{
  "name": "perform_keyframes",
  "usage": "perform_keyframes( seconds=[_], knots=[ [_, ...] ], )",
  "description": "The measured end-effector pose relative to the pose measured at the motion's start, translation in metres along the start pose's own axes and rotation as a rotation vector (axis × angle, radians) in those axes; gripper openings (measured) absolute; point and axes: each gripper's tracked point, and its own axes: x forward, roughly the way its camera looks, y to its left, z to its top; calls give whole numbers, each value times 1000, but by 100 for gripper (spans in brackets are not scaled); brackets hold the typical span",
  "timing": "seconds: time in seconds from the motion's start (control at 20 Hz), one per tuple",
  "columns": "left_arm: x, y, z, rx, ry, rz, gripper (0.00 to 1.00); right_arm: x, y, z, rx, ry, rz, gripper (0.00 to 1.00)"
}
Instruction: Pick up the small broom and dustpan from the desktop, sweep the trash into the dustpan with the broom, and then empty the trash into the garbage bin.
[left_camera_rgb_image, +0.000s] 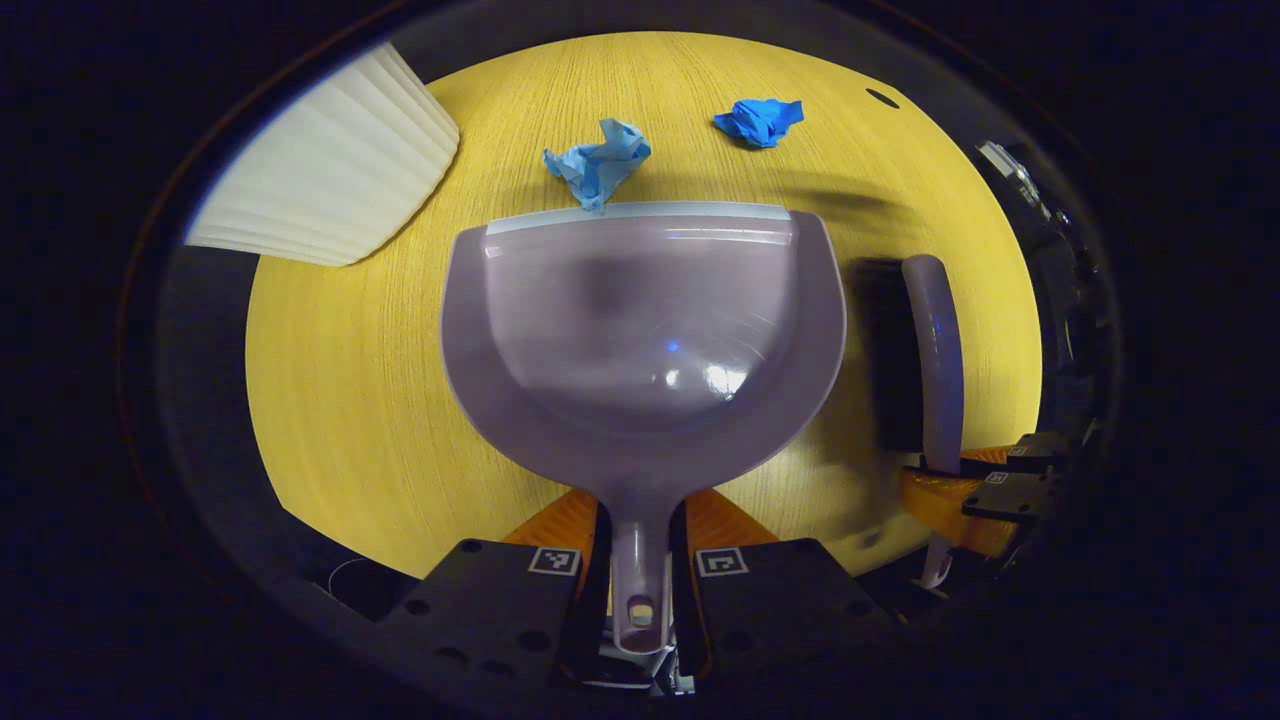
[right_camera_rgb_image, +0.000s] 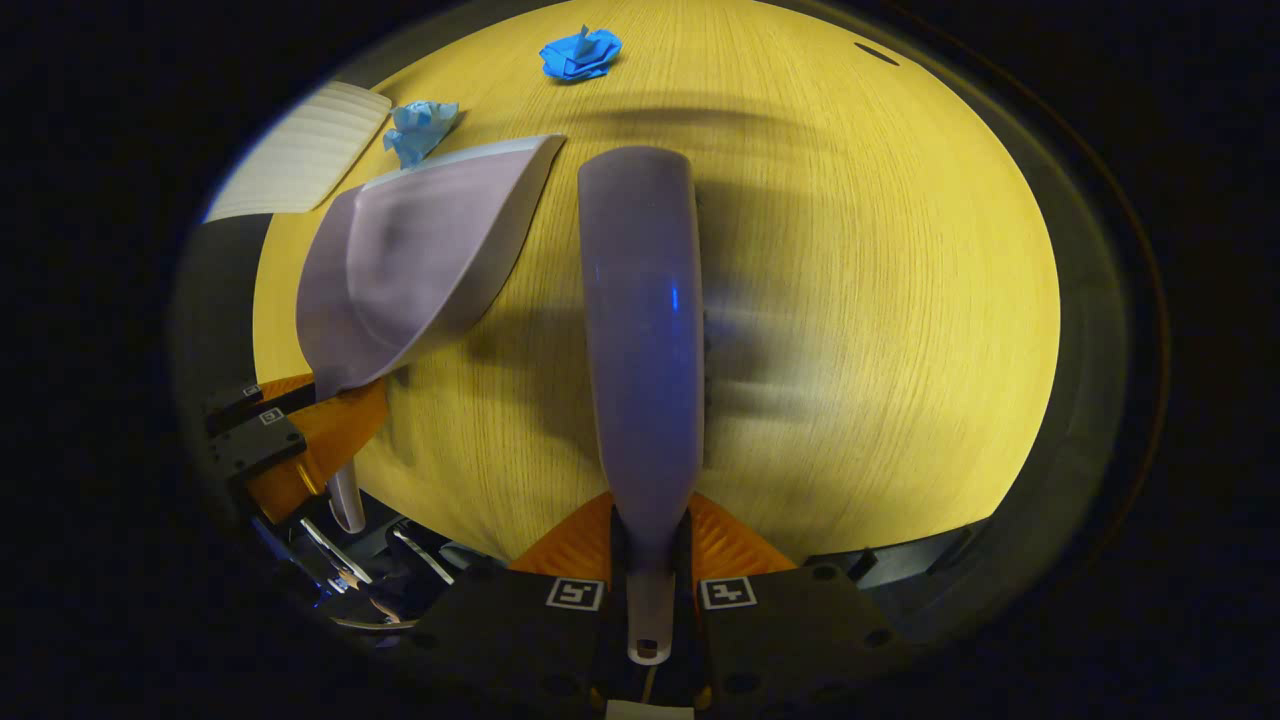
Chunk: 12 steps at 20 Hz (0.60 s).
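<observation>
Dustpan (left_camera_rgb_image: 640, 330) is clamped by its handle in the left gripper (left_camera_rgb_image: 640, 590), lip set toward the paper scraps (left_camera_rgb_image: 598, 162); broom (right_camera_rgb_image: 645, 330) is pinched by the right gripper (right_camera_rgb_image: 648, 600), poised for sweeping.

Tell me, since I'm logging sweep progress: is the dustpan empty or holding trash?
Empty: the dustpan has a bare scoop, and both blue paper wads lie on the table.

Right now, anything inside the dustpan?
Nothing: the dustpan pan looks bare, held by the left gripper. Both blue paper wads lie on the table beyond its lip. The table under it is covered.
</observation>
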Motion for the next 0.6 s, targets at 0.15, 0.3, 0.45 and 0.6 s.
perform_keyframes(
  seconds=[0.15, 0.3, 0.45, 0.6],
  knots=[
    [1, 0, -2, -1, -9, -9, 25, -5, -4, 12, -5, -55, 14, 17],
    [1, 2, -8, 3, -7, -11, 23, -12, -12, 25, -22, -98, 9, 17],
    [-3, 9, -12, 3, -15, -11, 21, -28, -29, 53, -56, -152, -32, 17],
    [-4, 18, -16, 20, -14, -5, 20, -47, -52, 118, -123, -257, -110, 16]
  ],
)
